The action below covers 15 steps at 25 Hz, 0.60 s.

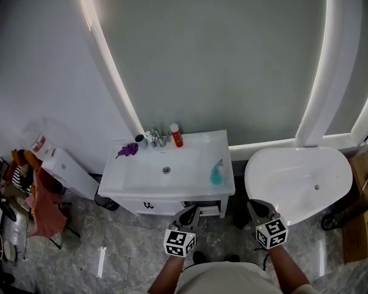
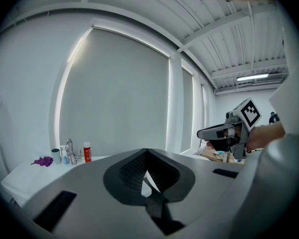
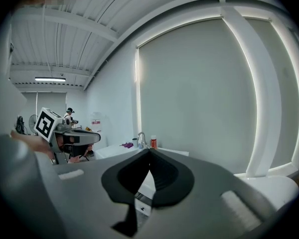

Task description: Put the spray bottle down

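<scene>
A teal spray bottle (image 1: 217,173) stands on the right part of the white sink counter (image 1: 196,146), clear of both grippers. My left gripper (image 1: 188,213) is held in front of the cabinet under the counter, shut and empty. My right gripper (image 1: 260,207) is beside it at the near rim of the bathtub, also shut with nothing in it. In the left gripper view the jaws (image 2: 147,151) meet at their tips, and so do those in the right gripper view (image 3: 149,151). The spray bottle is hidden behind the jaws in both gripper views.
A red bottle (image 1: 176,136), a faucet (image 1: 157,138), a small cup and a purple object (image 1: 129,149) line the back of the counter. A white bathtub (image 1: 297,182) stands at the right, cardboard boxes (image 1: 362,207) beyond it. A white bin and cluttered racks (image 1: 30,195) are at the left.
</scene>
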Available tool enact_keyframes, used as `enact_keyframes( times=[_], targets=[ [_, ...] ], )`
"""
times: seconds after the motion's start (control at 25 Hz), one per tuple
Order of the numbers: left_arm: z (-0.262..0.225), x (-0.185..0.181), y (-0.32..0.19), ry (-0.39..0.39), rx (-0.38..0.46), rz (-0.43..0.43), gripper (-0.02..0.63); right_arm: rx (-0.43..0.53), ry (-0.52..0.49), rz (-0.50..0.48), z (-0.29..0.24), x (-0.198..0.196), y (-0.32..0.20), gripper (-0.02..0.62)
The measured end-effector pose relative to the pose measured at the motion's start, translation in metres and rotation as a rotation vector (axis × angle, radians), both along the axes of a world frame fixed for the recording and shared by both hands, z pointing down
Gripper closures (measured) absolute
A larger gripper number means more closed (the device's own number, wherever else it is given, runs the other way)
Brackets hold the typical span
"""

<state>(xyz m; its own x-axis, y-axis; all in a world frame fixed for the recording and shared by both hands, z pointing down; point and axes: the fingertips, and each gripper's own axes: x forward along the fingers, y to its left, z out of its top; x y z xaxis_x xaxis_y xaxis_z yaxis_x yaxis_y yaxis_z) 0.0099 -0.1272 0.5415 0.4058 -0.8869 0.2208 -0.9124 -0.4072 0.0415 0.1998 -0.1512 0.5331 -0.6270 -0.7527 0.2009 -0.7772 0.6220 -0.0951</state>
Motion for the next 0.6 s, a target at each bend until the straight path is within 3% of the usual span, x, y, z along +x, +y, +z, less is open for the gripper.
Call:
enact_keyframes(
  times=[0.6],
  targets=[
    [0.0015, -0.0055, -0.0084, 0.009, -0.009, 0.007, 0.600, 0.001, -0.001, 0.007, 0.0011, -0.0053, -0.0065, 0.584]
  ],
)
